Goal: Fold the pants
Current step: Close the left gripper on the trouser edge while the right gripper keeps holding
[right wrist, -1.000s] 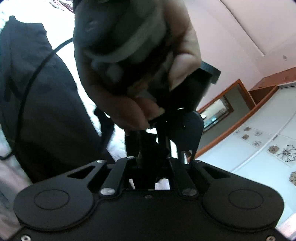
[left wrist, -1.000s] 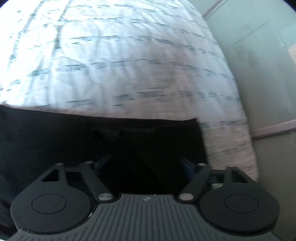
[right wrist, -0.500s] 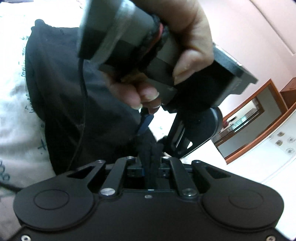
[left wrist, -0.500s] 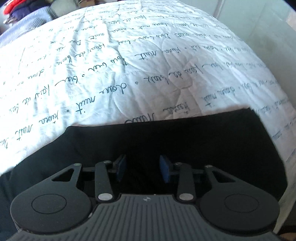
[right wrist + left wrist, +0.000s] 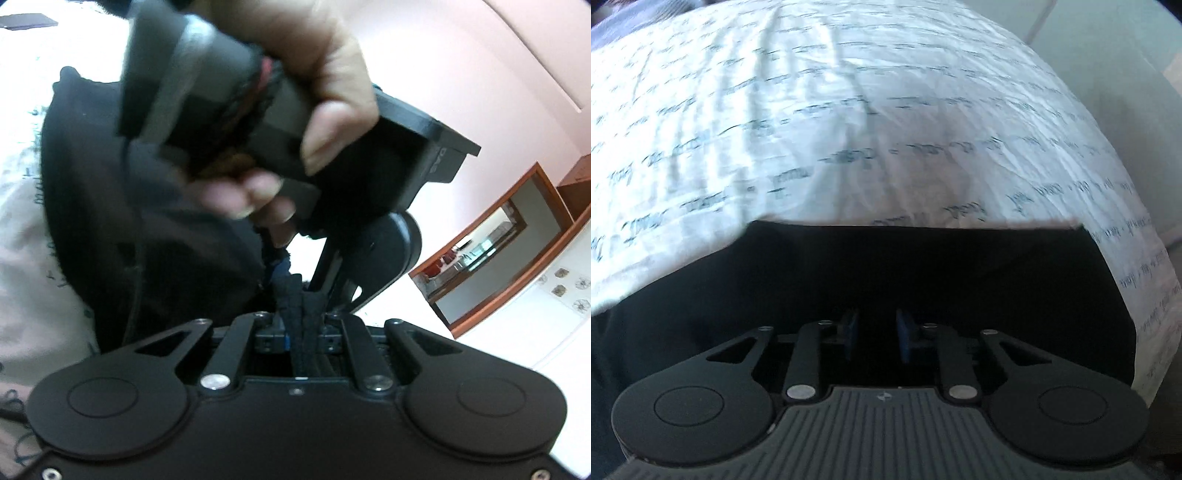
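Right gripper (image 5: 300,325) jaws clamped on pants (image 5: 110,206).

Your hand (image 5: 295,92) is smeared with motion blur; the black pants (image 5: 923,280) run off the left wrist view's left edge — the bedspread (image 5: 849,110) lettering is unreadable.

The left tongs (image 5: 873,336) point steeply down, their blue pads (image 5: 904,341) a narrow gap apart after just closing in, with dark cloth under and between them; whether they pinch it cannot be told. The right tongs (image 5: 301,325) tilt slightly downward, clamped on a bunched fold of black fabric. Just beyond them, the person's left hand (image 5: 295,110) wraps the left tool's handle.
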Demonstrator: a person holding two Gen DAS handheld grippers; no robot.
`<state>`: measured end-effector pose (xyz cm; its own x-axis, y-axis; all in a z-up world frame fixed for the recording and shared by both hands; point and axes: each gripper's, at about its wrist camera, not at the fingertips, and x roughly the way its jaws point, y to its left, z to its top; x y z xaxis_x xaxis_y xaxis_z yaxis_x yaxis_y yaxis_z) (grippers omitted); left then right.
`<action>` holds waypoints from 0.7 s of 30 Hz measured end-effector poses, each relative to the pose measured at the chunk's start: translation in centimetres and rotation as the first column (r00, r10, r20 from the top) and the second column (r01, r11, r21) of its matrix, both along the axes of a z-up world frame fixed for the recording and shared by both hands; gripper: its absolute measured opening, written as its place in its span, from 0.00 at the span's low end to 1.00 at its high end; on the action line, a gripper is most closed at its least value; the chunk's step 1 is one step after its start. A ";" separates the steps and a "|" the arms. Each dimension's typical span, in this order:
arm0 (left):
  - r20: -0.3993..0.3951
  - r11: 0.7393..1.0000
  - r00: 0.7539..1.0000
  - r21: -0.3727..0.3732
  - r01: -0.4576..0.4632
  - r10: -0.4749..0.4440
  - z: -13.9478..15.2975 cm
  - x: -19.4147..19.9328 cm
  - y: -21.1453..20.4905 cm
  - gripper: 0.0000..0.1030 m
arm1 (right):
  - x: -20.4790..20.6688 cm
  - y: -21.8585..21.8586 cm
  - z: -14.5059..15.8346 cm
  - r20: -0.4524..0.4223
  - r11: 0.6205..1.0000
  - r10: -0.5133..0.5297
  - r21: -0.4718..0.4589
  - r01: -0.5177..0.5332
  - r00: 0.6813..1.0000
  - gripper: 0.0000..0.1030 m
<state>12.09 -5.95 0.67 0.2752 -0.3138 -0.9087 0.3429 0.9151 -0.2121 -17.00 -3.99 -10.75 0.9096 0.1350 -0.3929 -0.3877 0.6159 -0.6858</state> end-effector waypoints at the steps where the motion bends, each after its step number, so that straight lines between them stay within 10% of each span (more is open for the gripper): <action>1: -0.022 1.000 1.000 -0.017 -0.016 0.015 0.0 0.3 0.5 0.25 | -0.1 -0.1 -0.1 -0.003 1.000 0.009 -0.001 -0.009 1.000 0.05; 4: -0.098 0.991 0.992 -0.094 -0.093 0.084 0.0 1.2 2.6 0.38 | -0.3 -0.6 -0.5 -0.014 1.000 0.018 0.004 -0.018 1.000 0.05; 6: -0.140 0.977 0.983 -0.160 -0.140 0.118 0.3 1.5 4.0 0.98 | 0.3 -1.3 0.0 -0.017 1.000 0.015 0.012 -0.015 1.000 0.05; 7: -0.167 0.964 0.975 -0.197 -0.181 0.149 0.3 1.5 4.8 1.00 | 0.8 -1.8 0.2 -0.016 1.000 0.013 0.015 -0.013 1.000 0.05; 13: -0.275 0.912 0.932 -0.266 -0.312 0.238 -0.5 1.0 6.7 0.97 | 2.9 -2.6 1.4 0.042 1.000 -0.007 0.027 0.006 0.999 0.05; 17: -0.394 0.834 0.896 -0.408 -0.371 0.206 -0.5 0.4 7.0 0.97 | 4.8 -4.3 2.3 0.077 0.999 -0.031 0.046 0.028 0.997 0.05; 19: -0.429 0.814 0.882 -0.430 -0.391 0.197 -0.8 0.0 6.5 0.87 | 5.1 -4.4 2.4 0.088 0.999 -0.026 0.049 0.021 0.996 0.05; 21: -0.386 0.853 0.907 -0.404 -0.331 0.169 -0.6 0.0 5.4 0.52 | 5.3 -4.2 2.1 0.084 0.999 -0.007 0.045 0.004 0.996 0.03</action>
<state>12.13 -0.53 0.03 0.1168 -0.6703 -0.7328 -0.0471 0.7333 -0.6782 -11.75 -8.19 -8.61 0.9399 0.1457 -0.3088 -0.3264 0.6487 -0.6875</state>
